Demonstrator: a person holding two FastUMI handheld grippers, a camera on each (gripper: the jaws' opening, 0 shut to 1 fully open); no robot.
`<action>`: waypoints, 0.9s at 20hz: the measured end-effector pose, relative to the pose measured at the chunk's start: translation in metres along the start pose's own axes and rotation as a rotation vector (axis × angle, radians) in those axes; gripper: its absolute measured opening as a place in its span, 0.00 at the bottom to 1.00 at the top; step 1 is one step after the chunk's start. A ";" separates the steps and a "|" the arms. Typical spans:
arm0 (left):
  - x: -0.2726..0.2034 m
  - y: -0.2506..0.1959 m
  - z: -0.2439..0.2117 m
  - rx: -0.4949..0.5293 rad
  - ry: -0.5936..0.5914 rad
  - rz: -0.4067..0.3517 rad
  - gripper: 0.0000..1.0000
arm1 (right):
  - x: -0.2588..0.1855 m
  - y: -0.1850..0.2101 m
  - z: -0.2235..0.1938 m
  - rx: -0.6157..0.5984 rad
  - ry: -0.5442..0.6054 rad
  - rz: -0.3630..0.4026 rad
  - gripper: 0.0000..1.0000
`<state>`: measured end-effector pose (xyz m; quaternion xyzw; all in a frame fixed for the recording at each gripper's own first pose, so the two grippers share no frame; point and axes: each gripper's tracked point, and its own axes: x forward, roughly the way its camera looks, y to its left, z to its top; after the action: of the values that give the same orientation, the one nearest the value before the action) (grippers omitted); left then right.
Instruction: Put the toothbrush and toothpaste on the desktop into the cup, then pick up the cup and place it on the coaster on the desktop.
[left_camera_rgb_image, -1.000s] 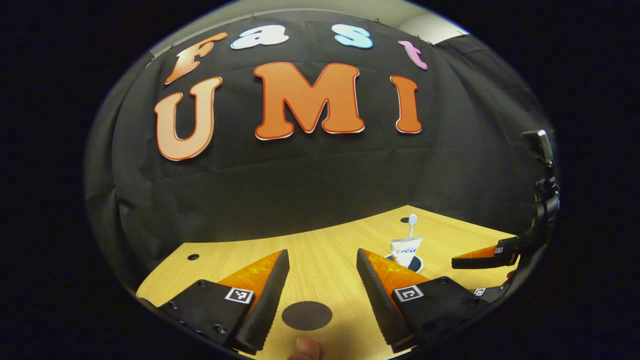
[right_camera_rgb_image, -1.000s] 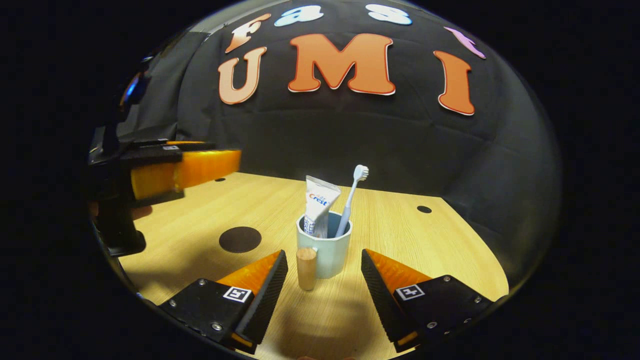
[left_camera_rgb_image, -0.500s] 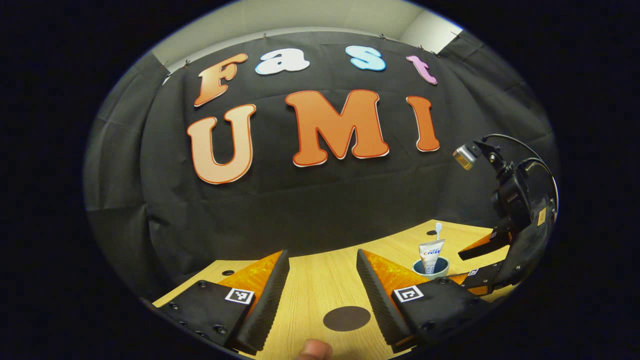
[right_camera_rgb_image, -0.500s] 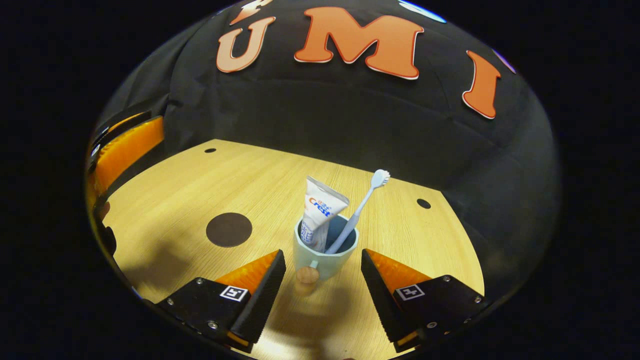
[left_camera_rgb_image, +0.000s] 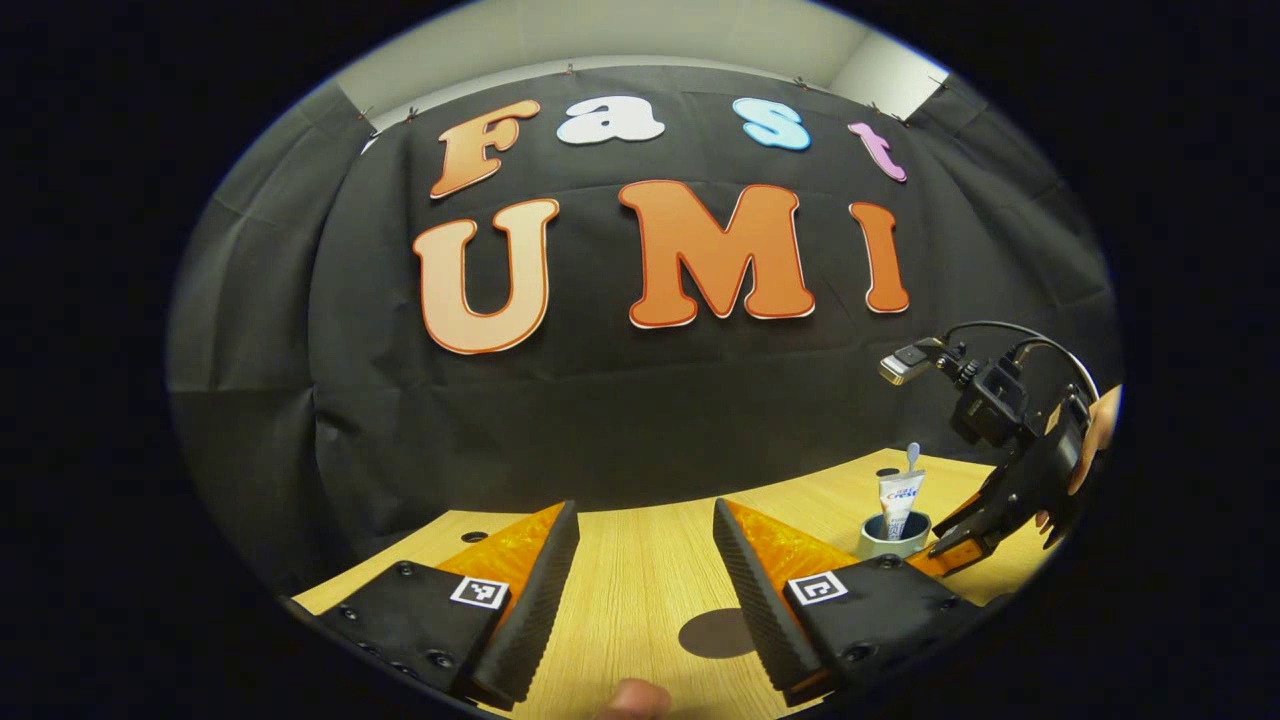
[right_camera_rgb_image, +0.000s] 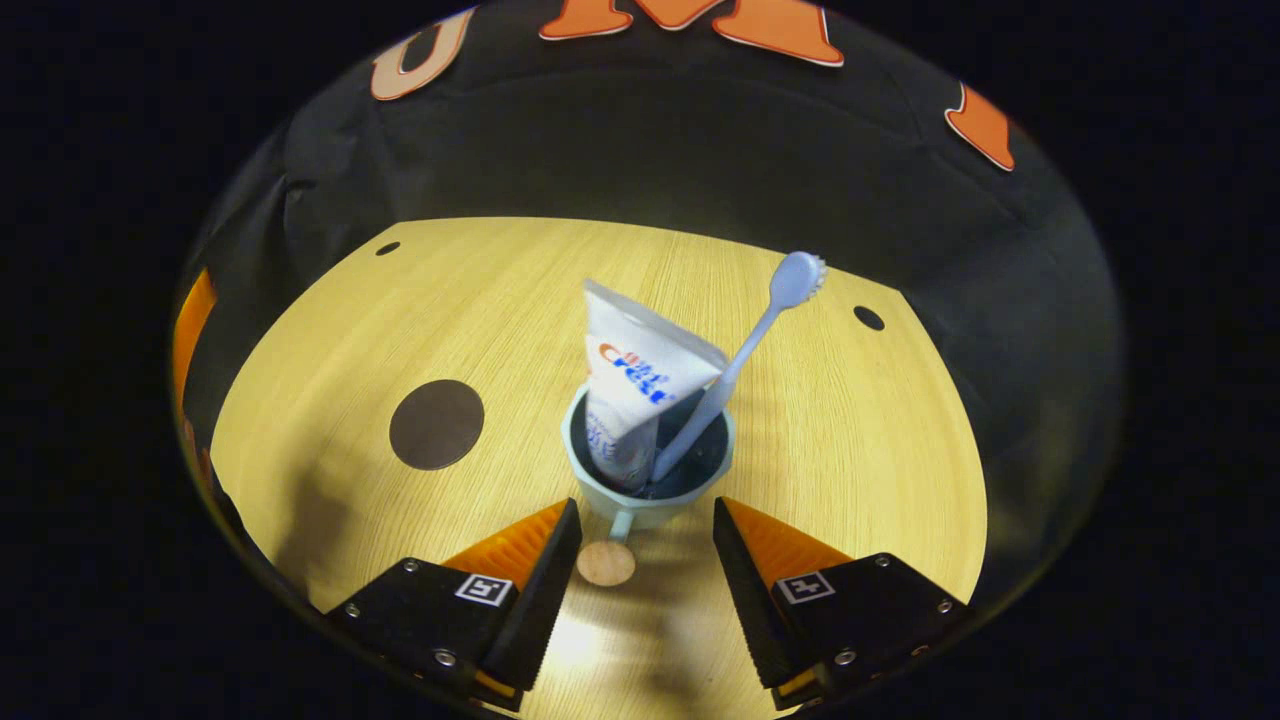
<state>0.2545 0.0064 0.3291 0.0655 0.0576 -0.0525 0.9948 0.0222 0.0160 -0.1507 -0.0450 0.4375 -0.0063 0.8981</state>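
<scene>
A pale blue cup (right_camera_rgb_image: 648, 478) stands on the wooden desktop (right_camera_rgb_image: 860, 450). A white toothpaste tube (right_camera_rgb_image: 640, 375) and a light blue toothbrush (right_camera_rgb_image: 752, 340) stand in it. My right gripper (right_camera_rgb_image: 648, 555) is open and looks steeply down on the cup, whose round wooden handle knob (right_camera_rgb_image: 605, 563) lies between the fingers. The dark round coaster (right_camera_rgb_image: 436, 424) lies left of the cup. In the left gripper view my left gripper (left_camera_rgb_image: 645, 560) is open above the desktop with nothing between its fingers. The coaster (left_camera_rgb_image: 715, 632) sits just ahead of it. The cup (left_camera_rgb_image: 893, 537) and the right gripper (left_camera_rgb_image: 950, 545) are at the far right.
The black cloth wall closes the desktop's far side. Small dark holes (right_camera_rgb_image: 868, 318) mark the desktop's far corners. A hand (left_camera_rgb_image: 1095, 430) holds the right gripper. A fingertip (left_camera_rgb_image: 625, 697) shows at the bottom of the left gripper view. The left gripper's edge (right_camera_rgb_image: 190, 325) shows far left.
My right gripper has tilted downward and come closer over the cup, with the handle knob now between its fingers. The left gripper has drawn back and turned; both stay open.
</scene>
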 end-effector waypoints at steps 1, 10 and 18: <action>-0.001 0.002 -0.002 -0.004 0.004 0.001 0.86 | 0.005 0.001 -0.002 0.011 0.029 0.009 0.78; -0.003 0.018 -0.023 -0.041 0.052 0.016 0.86 | 0.019 0.011 -0.011 0.070 0.124 0.017 0.29; -0.011 0.027 -0.025 -0.040 0.065 0.039 0.86 | 0.019 0.012 -0.006 0.076 0.079 0.014 0.20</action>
<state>0.2438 0.0371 0.3093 0.0485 0.0894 -0.0299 0.9944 0.0290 0.0264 -0.1699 -0.0076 0.4723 -0.0181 0.8812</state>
